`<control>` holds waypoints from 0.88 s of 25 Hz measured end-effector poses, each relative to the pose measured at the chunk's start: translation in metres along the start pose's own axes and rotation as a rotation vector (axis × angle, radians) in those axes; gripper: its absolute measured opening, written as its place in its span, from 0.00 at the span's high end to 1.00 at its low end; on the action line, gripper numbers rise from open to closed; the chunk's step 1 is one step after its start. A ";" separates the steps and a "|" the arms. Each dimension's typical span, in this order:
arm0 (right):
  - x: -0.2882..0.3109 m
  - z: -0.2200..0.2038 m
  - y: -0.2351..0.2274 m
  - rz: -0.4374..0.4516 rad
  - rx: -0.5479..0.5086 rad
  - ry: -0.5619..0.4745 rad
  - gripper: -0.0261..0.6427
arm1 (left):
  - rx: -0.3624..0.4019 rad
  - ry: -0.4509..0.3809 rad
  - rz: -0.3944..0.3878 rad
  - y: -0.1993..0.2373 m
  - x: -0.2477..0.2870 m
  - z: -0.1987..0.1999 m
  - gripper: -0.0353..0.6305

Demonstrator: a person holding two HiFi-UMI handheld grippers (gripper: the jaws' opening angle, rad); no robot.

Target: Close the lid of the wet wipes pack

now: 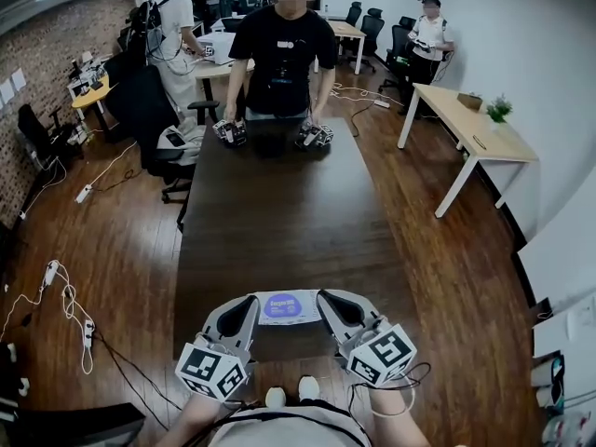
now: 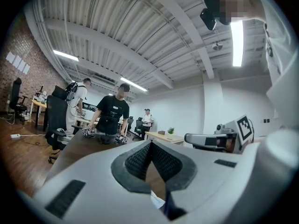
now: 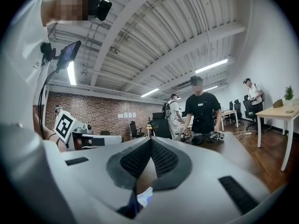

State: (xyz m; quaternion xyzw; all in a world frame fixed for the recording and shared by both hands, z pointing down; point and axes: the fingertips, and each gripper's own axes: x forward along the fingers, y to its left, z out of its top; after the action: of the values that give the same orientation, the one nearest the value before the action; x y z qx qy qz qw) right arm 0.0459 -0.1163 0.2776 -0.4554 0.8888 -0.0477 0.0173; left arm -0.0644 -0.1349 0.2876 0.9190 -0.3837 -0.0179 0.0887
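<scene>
The wet wipes pack (image 1: 288,307) is white with a blue oval on top and lies flat at the near end of the dark table (image 1: 279,222). My left gripper (image 1: 252,300) is at the pack's left end and my right gripper (image 1: 322,296) at its right end, both pointing away from me. In the left gripper view the left gripper (image 2: 150,143) has its tips together with nothing between them, and a strip of the pack (image 2: 157,201) shows below. The right gripper (image 3: 151,140) is likewise shut and empty, with the pack (image 3: 145,197) visible beneath it.
A person in black stands at the table's far end with hands on two other grippers (image 1: 231,132) (image 1: 315,137). An office chair (image 1: 177,161) stands by the table's left side, cables (image 1: 65,301) lie on the floor, and a light wooden table (image 1: 475,124) is at the right.
</scene>
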 end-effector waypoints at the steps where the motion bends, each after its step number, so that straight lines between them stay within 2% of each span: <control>1: 0.000 0.000 0.003 -0.004 -0.003 0.003 0.95 | -0.001 0.000 -0.006 0.000 -0.002 0.000 0.94; 11: -0.007 -0.002 0.040 -0.062 -0.022 0.007 0.95 | -0.007 -0.007 -0.067 0.007 -0.030 -0.001 0.94; 22: -0.039 0.009 0.061 -0.071 -0.047 -0.004 0.95 | 0.003 -0.029 -0.062 -0.015 -0.054 0.009 0.94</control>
State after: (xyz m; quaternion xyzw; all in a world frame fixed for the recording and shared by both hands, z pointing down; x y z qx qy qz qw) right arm 0.0200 -0.0493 0.2616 -0.4871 0.8729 -0.0267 0.0066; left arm -0.0929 -0.0871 0.2742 0.9303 -0.3562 -0.0335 0.0813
